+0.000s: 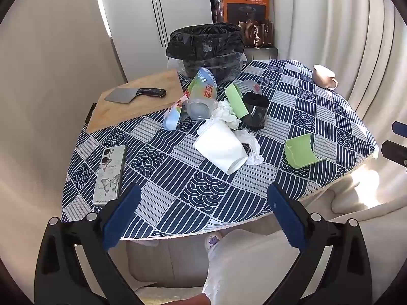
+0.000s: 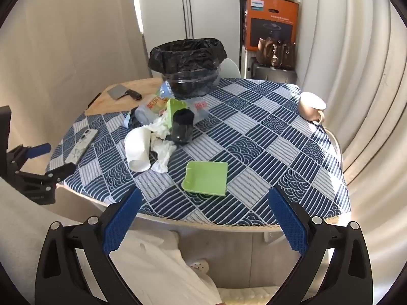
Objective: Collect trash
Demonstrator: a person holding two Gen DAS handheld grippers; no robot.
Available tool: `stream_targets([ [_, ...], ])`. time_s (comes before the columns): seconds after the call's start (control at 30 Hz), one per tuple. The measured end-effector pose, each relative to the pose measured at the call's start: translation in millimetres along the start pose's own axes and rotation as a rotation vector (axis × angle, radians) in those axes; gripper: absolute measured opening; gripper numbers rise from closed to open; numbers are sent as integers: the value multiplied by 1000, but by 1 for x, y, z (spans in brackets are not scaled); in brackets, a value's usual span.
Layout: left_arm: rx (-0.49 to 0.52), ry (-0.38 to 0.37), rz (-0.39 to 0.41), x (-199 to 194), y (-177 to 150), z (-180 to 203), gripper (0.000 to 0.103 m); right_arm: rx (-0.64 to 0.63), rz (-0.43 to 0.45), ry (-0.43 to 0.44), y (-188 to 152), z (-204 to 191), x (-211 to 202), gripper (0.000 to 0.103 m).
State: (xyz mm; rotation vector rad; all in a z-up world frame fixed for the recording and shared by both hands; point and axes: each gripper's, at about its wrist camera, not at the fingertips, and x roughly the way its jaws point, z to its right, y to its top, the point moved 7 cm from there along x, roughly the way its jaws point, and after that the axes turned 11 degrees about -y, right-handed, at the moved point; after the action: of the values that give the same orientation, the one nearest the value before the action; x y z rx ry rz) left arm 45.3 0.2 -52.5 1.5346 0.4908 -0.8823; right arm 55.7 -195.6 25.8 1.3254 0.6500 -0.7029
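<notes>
**A:** What's the table like from where you stand?

**B:** Round, under a blue and white patterned tablecloth [image 2: 267,137]. At the far edge stands a bin [image 1: 206,48] lined with a black bag, and behind it are white cupboard doors [image 1: 152,12] and an orange Philips box [image 1: 245,2] stacked in the corner. Pale curtains [image 2: 368,76] hang down the right side.

**A:** And the trash?

**B:** Heaped mid-table, just in front of the bin: a white paper cup [image 1: 221,150] lying on its side, crumpled tissues [image 1: 227,113] touching it, a clear plastic bottle [image 1: 202,94] tipped over, a dark plastic cup [image 1: 255,110] and a green tray [image 1: 236,97] leaning in the heap. A second green tray [image 2: 206,176] lies apart, near the front edge.

**A:** Anything that isn't rubbish?

**B:** A cleaver [image 1: 134,94] on a wooden cutting board [image 1: 137,101] at the left, a phone [image 1: 109,175] in a butterfly case, and a beige mug [image 2: 311,106] at the right rim.

**A:** The grippers?

**B:** Both hang off the near edge. The left gripper [image 1: 203,218] has its jaws wide apart, holding nothing; the right gripper [image 2: 204,218] likewise, spread and bare, facing that lone tray.
</notes>
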Motion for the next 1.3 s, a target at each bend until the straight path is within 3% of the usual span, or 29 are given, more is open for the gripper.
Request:
stream_targets([
  [1.3, 22, -15, 18, -6, -1, 1, 97, -19, 26, 12, 1, -6, -6, 95],
])
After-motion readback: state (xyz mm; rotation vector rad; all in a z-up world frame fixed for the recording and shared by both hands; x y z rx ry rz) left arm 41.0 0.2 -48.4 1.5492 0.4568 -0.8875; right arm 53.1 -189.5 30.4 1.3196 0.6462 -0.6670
